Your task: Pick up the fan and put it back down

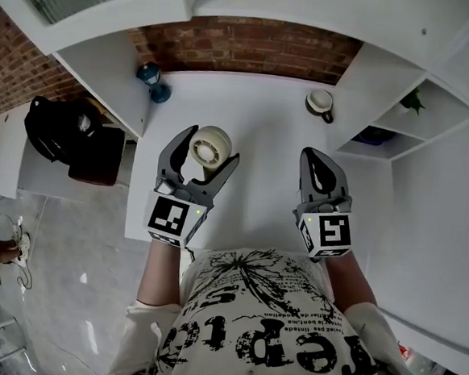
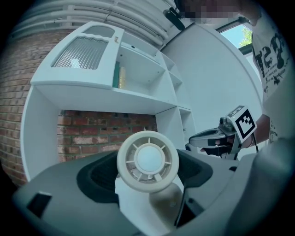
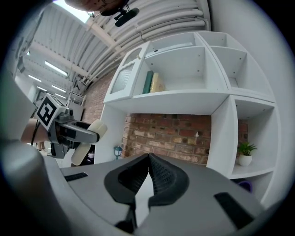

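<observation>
The white desk (image 1: 265, 112) is lying under both grippers. The left gripper (image 1: 213, 145) is squeezing the little cream fan (image 2: 148, 160) between its two jaws, near the middle of the desk. The right gripper (image 1: 315, 155) is holding nothing, its jaws pressed together, and a mug (image 1: 320, 102) is sitting at the back.

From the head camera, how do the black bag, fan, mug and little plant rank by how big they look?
1. black bag, largest.
2. fan, held in the left gripper's jaws, perhaps nearer the camera.
3. mug and plant look about alike, so unranked.
</observation>
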### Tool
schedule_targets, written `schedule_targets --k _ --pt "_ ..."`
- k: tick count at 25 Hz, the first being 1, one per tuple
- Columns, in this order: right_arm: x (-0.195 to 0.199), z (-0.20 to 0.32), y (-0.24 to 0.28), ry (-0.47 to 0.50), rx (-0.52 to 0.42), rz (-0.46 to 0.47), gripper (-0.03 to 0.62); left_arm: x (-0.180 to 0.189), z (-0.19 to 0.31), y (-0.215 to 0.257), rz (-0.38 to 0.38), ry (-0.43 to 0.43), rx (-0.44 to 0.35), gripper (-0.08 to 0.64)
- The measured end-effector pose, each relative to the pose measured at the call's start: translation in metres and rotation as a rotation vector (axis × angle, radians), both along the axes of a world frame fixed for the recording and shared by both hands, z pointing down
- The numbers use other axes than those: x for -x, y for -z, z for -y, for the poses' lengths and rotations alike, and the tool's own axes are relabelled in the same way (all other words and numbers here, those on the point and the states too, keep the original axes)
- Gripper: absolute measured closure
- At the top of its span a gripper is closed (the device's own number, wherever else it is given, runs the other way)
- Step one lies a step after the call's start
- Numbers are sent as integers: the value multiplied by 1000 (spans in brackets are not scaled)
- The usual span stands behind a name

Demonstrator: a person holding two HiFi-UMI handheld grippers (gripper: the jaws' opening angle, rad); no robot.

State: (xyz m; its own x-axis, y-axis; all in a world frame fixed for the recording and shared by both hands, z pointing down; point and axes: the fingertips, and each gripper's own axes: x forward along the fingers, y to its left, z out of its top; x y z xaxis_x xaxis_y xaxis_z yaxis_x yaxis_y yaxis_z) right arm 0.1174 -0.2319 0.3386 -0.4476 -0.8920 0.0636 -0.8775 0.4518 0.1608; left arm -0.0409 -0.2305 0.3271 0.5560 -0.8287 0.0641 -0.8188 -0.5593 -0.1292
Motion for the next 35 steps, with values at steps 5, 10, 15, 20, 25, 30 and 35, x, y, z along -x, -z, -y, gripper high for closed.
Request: schedule_targets --k 5,10,15,20,25,30,35 --pt "2 5 -5 -7 26 -2 578 0 8 -5 2 -8 18 176" --pt "1 10 -18 -12 62 -8 578 -9 18 -27 18 -19 87 176" --pt "-1 12 -36 -23 91 -12 578 -20 28 -61 54 -37 195 176" --pt "-8 16 -54 -36 129 -17 578 -30 44 -110 108 -21 340 176" --pt "-15 19 -82 -50 185 -30 578 -47 44 -165 165 -55 462 176" --pt "-25 20 -116 -64 253 -36 577 -61 48 -217 192 -68 560 176" --pt "-33 22 -142 -86 310 -29 578 -69 59 -263 228 -58 646 176"
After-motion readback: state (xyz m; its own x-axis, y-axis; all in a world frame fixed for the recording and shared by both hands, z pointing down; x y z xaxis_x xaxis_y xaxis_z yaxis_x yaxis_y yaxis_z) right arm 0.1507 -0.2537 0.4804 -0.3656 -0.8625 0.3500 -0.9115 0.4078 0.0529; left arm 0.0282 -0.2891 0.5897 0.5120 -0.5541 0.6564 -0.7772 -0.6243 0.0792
